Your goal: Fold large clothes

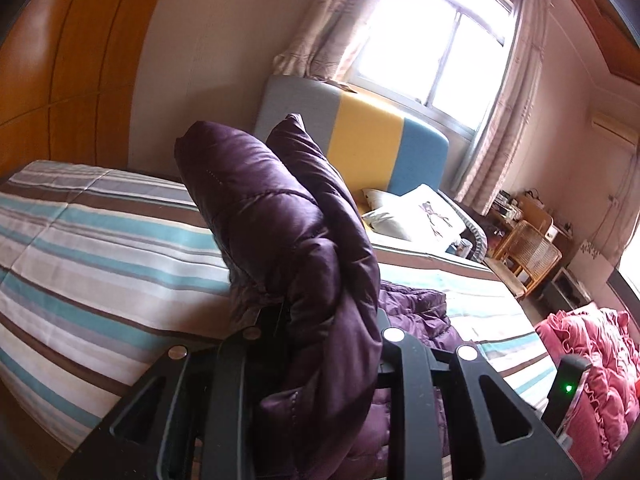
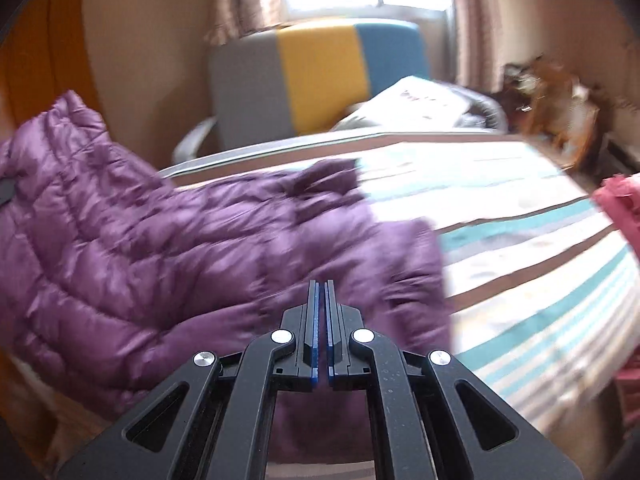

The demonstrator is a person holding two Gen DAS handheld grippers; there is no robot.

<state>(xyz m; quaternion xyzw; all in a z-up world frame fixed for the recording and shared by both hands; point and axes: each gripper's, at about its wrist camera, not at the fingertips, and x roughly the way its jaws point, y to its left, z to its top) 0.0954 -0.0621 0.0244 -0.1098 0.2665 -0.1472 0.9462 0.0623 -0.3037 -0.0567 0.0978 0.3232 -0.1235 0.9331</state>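
Two grippers mid-fold: left gripper (image 1: 320,320) jaws clamp the shiny purple quilted down jacket (image 1: 288,220) aloft, right gripper (image 2: 322,308) jaws together and empty, next laying that flap across the striped bed (image 2: 520,240).

the bed (image 2: 520,240) carries a striped cover (image 1: 100,248) in teal, white, grey and brown bands, spread flat across the mattress. a purple quilted down jacket (image 2: 160,248) lies on it toward the left in the right wrist view, part of it lifted off the cover. at the head end white pillows (image 1: 424,212) rest against a grey, yellow and blue headboard (image 1: 372,148). a pink ruffled quilt (image 1: 592,368) sits bunched at the bed's right edge.
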